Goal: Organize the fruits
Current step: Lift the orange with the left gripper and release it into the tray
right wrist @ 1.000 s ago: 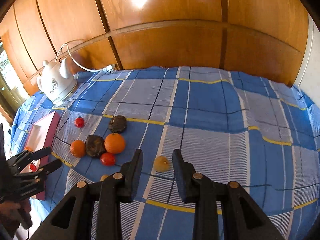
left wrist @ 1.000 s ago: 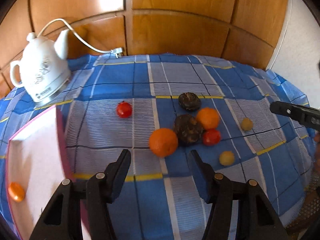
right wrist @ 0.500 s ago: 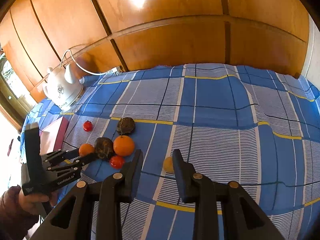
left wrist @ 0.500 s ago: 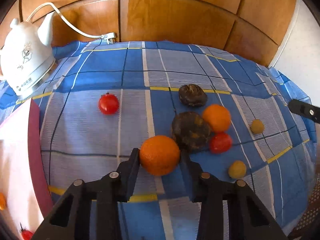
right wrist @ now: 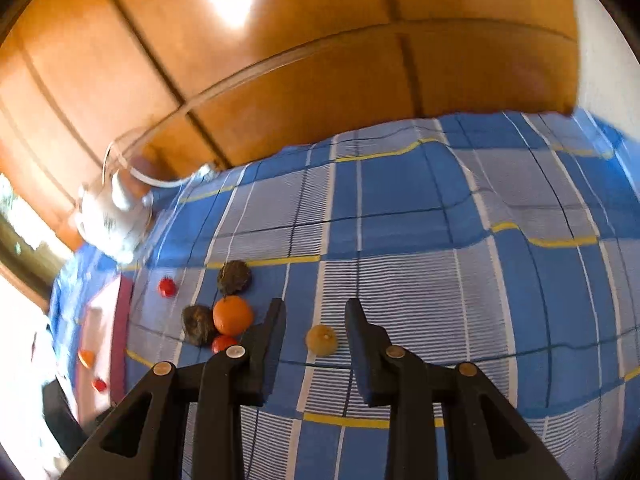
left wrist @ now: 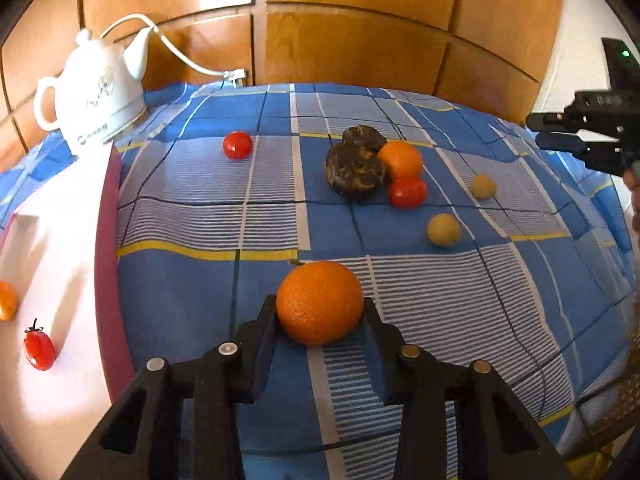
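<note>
My left gripper (left wrist: 320,306) is shut on a large orange (left wrist: 320,296), held off from the other fruit. Further back on the blue checked cloth (left wrist: 460,320) lie two dark brown fruits (left wrist: 356,168), a second orange (left wrist: 401,160), a red tomato (left wrist: 407,191) and two small yellowish fruits (left wrist: 443,230). Another red tomato (left wrist: 237,145) lies alone to the left. My right gripper (right wrist: 315,306) is open, and a yellowish fruit (right wrist: 321,340) lies on the cloth in the gap between its fingers, touching neither. The right gripper (left wrist: 534,132) also shows at the right edge of the left wrist view.
A white tray with a magenta rim (left wrist: 108,240) sits at the left, holding a small orange tomato (left wrist: 6,300) and a red cherry tomato (left wrist: 39,344). A white kettle (left wrist: 96,92) with a cord stands at the back left. Wooden panels back the table.
The left jaws closed on the large orange and pulled it toward the camera, away from the cluster. The right gripper's view rolled and shifted, with the yellowish fruit now between its fingers.
</note>
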`<action>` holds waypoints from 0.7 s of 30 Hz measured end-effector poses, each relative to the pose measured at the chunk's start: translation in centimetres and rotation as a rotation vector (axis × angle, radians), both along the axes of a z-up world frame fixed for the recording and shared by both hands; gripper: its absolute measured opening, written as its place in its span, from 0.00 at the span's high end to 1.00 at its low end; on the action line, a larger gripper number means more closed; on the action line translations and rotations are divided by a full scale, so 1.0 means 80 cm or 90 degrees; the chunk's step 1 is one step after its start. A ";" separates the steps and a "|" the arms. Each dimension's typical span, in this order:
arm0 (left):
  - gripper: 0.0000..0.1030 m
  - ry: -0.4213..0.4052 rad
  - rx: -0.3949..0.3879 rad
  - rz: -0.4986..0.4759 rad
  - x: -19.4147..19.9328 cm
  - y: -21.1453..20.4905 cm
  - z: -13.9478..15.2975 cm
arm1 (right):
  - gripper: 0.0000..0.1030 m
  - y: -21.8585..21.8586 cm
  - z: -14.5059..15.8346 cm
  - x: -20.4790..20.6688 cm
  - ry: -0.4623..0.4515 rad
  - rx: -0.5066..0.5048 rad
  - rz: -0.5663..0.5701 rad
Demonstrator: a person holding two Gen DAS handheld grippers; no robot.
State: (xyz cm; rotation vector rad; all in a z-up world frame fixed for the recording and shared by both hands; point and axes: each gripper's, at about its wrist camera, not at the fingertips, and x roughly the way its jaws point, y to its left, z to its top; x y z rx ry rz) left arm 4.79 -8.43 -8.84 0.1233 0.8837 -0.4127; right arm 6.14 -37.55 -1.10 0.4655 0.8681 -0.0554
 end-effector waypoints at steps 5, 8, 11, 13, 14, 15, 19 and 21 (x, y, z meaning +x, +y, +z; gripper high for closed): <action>0.62 -0.014 -0.001 -0.003 -0.002 0.000 -0.003 | 0.70 0.011 -0.008 0.003 0.017 0.021 0.036; 0.61 -0.023 0.001 -0.004 -0.003 0.000 -0.003 | 0.70 0.046 -0.014 0.011 0.034 0.017 0.112; 0.61 -0.026 -0.001 -0.004 -0.004 0.001 -0.004 | 0.70 0.089 -0.025 0.020 0.051 0.023 0.192; 0.61 -0.028 -0.004 -0.004 -0.005 0.002 -0.004 | 0.70 0.117 -0.037 0.019 0.065 0.011 0.223; 0.61 -0.029 -0.005 -0.004 -0.006 0.003 -0.004 | 0.70 0.126 -0.044 0.021 0.074 0.005 0.230; 0.61 -0.030 -0.005 -0.005 -0.006 0.003 -0.004 | 0.69 0.136 -0.051 0.022 0.083 -0.003 0.234; 0.62 -0.031 -0.010 -0.004 -0.008 0.005 -0.004 | 0.68 0.162 -0.070 0.026 0.101 -0.039 0.242; 0.62 -0.032 -0.011 -0.004 -0.009 0.005 -0.003 | 0.68 0.168 -0.077 0.027 0.104 -0.056 0.241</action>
